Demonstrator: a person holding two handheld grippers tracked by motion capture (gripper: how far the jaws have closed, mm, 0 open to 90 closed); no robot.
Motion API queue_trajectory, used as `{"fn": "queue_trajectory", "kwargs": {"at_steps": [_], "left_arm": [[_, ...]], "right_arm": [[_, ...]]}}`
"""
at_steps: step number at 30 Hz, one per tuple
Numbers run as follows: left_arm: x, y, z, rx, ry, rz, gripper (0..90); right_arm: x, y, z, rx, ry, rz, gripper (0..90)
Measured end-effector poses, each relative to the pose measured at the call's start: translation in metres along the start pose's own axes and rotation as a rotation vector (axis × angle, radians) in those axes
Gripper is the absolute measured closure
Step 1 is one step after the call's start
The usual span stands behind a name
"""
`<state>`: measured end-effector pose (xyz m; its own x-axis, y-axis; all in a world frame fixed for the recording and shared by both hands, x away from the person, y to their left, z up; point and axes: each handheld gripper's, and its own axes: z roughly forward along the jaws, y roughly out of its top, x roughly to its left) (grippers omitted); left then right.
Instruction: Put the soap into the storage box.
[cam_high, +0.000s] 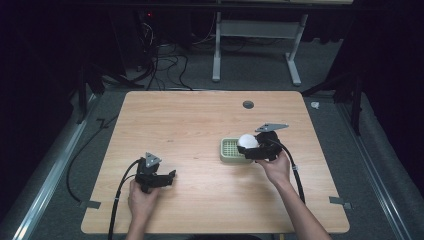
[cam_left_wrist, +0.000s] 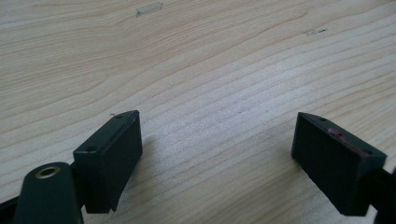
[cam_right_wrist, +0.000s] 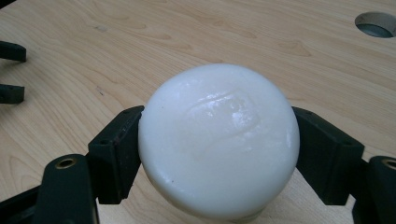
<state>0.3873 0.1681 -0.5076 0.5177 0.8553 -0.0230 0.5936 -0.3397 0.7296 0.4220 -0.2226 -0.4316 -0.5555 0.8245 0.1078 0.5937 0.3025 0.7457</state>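
Right hand-held gripper (cam_right_wrist: 219, 140) pinching white soap (cam_right_wrist: 218, 140) over green tray (cam_high: 229, 150) | risk: slick bar slips | left hand-held gripper (cam_left_wrist: 219, 154) spread, idle

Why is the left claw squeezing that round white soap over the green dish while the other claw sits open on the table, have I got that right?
Nearly: the right claw squeezes the soap, as the right gripper view shows. The left claw sits open; the green dish is right.

Black hand-held gripper (cam_high: 171, 176), grey triangular plate, trailing black cable.
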Motion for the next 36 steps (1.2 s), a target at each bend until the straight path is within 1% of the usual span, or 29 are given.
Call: {"fn": "queue_trajectory", "kwargs": {"at_steps": [2,5,8,15,18,26,36], "left_arm": [[0.000,0.000,0.000,0.000,0.000,0.000,16.8],[0.000,0.000,0.000,0.000,0.000,0.000,16.8],[0.000,0.000,0.000,0.000,0.000,0.000,16.8],[0.000,0.000,0.000,0.000,0.000,-0.001,16.8],[0.000,0.000,0.000,0.000,0.000,-0.001,16.8],[0.000,0.000,0.000,0.000,0.000,0.000,16.8],[0.000,0.000,0.000,0.000,0.000,0.000,16.7]], "right_arm": [[0.000,0.000,0.003,0.010,-0.003,0.003,24.3],[0.000,0.000,0.010,0.017,-0.010,-0.012,24.3],[0.001,-0.001,0.017,0.030,-0.020,-0.016,24.3],[0.001,-0.003,0.028,0.057,-0.039,-0.020,24.3],[0.001,-0.004,0.034,0.062,-0.043,-0.014,24.2],[0.000,-0.005,0.041,0.081,-0.060,-0.016,24.2],[-0.003,-0.007,0.048,0.093,-0.071,-0.004,24.2]]}}
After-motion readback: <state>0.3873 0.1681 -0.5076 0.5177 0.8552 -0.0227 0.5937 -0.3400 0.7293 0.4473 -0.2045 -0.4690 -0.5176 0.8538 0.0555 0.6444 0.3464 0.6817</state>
